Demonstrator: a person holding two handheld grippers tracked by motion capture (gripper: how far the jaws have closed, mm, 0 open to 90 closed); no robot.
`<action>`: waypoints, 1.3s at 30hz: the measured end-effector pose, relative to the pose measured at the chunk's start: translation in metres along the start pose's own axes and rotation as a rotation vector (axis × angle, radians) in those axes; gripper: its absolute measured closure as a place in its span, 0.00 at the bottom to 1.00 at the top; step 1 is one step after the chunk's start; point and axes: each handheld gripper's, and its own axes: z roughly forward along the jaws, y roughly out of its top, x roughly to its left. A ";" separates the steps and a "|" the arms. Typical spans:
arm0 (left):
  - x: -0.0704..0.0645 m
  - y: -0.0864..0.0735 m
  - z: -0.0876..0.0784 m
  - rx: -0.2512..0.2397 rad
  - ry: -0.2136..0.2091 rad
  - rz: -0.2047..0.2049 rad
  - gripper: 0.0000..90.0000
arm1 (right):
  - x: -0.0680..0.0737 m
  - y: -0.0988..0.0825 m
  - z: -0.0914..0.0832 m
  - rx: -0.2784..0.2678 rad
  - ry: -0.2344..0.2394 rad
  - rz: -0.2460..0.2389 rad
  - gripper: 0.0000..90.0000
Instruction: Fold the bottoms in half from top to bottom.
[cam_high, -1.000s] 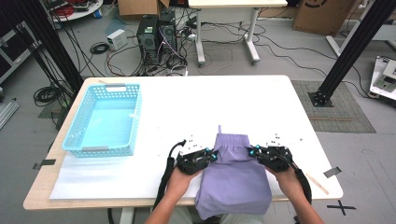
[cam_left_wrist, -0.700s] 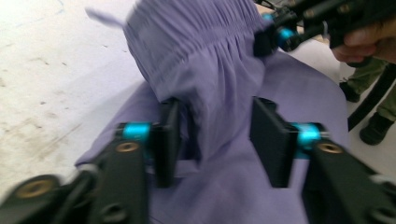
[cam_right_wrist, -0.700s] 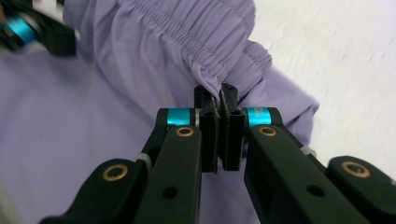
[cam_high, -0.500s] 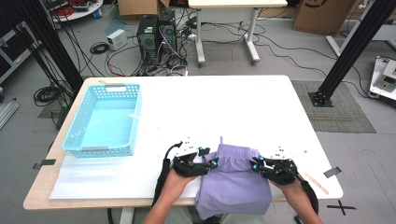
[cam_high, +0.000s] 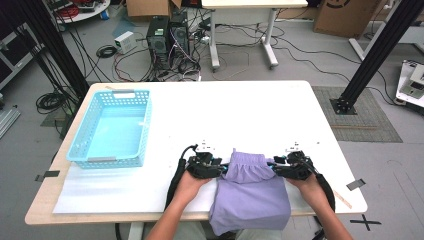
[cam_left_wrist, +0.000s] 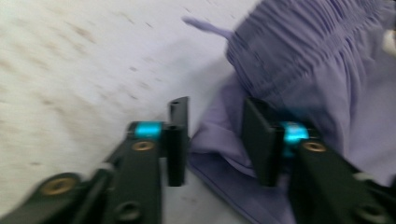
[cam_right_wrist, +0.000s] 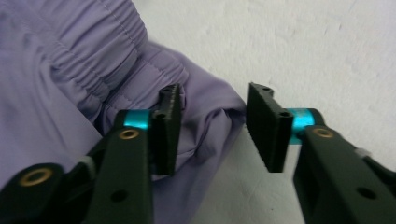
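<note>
High view: purple shorts (cam_high: 252, 192) lay at bench (cam_high: 250, 110) near edge, hem overhanging. Left tongs (cam_high: 220, 167) and right tongs (cam_high: 274, 167) stood apart, having just closed and opened respectively, cloth edge between jaws unpinched. Risk: a shallow bite could slip, and the shorts slide off.

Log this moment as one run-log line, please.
scene: purple garment at table near edge | left gripper: open, astride fold, jaws just closing | right gripper: open, astride fold, jaws just opening | blue basket: untouched

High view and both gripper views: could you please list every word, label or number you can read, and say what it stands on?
None can be read.
Cardboard box in the high view: a dark printed mark, cut off and too blurred to read.
Purple garment, blue basket, table: no text.
</note>
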 end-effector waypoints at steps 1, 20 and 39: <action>0.000 0.001 0.001 0.009 -0.006 -0.002 0.91 | 0.000 0.000 0.000 -0.010 0.003 0.005 0.84; 0.053 0.028 0.002 -0.111 0.215 -0.101 0.61 | -0.001 0.040 0.036 -0.063 -0.149 -0.026 0.78; 0.046 0.049 0.031 -0.114 -0.085 -0.194 0.59 | -0.001 0.037 0.015 -0.130 -0.132 -0.048 0.73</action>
